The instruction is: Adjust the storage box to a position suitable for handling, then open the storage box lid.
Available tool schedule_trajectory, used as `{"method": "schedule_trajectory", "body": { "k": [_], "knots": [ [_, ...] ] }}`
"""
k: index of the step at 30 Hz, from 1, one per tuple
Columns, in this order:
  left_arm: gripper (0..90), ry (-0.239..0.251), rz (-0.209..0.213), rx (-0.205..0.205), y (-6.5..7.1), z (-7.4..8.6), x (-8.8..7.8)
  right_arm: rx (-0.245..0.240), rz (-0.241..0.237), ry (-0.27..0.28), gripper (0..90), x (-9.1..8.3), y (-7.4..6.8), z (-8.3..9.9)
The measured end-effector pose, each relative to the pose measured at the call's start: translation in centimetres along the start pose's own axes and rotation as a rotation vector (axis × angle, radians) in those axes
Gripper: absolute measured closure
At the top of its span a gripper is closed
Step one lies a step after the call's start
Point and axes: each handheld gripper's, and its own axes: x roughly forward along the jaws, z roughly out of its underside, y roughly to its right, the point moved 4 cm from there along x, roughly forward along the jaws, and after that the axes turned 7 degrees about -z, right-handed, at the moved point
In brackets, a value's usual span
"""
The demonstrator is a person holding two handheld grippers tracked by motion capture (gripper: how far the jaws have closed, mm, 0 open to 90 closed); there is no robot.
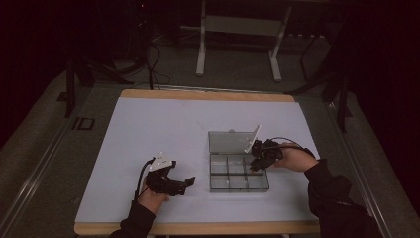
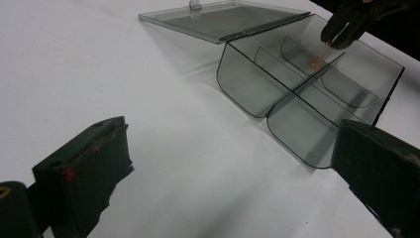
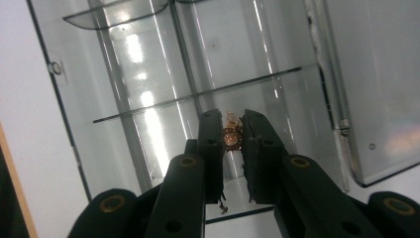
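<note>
Grippers: two, one per hand, both over the white table [image 1: 148,129].
Left gripper [image 1: 184,184]: near the table's front edge, left of the box; jaws spread wide with nothing between them. Its own view shows bare table between the jaws, box beyond.
Box [image 1: 239,188]: one clear plastic organizer box, right of centre. Six compartments, two rows of three.
Lid [image 1: 228,141]: one, swung fully back, lying flat on the table behind the compartments, hinged along the far wall.
Right gripper [image 1: 256,159]: tipped down over the box's right end, back row. Jaws nearly together, clamped on one small copper-coloured part [image 3: 231,139].
Part location: pinched at the jaw tips, inside or just above the right back compartment; can't tell if it touches the floor.
Obstructions: divider walls close around the right jaw tips.
Surroundings: dark floor beyond the table, one white frame stand [image 1: 200,54] well behind it.
</note>
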Motion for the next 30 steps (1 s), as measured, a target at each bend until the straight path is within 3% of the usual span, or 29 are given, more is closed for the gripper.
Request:
{"method": "schedule_trajectory", "body": {
  "k": [16, 30],
  "knots": [
    [2.4, -0.003, 0.002, -0.001, 0.0, 0.0, 0.0, 0.017, 0.012, 0.005, 73.0, -0.1, 0.0, 0.4],
    [2.4, -0.018, -0.040, -0.008, -0.3, 0.0, 0.1, 0.024, 0.034, 0.086, 62.3, -1.5, -1.0, 0.9]
  ]
}}
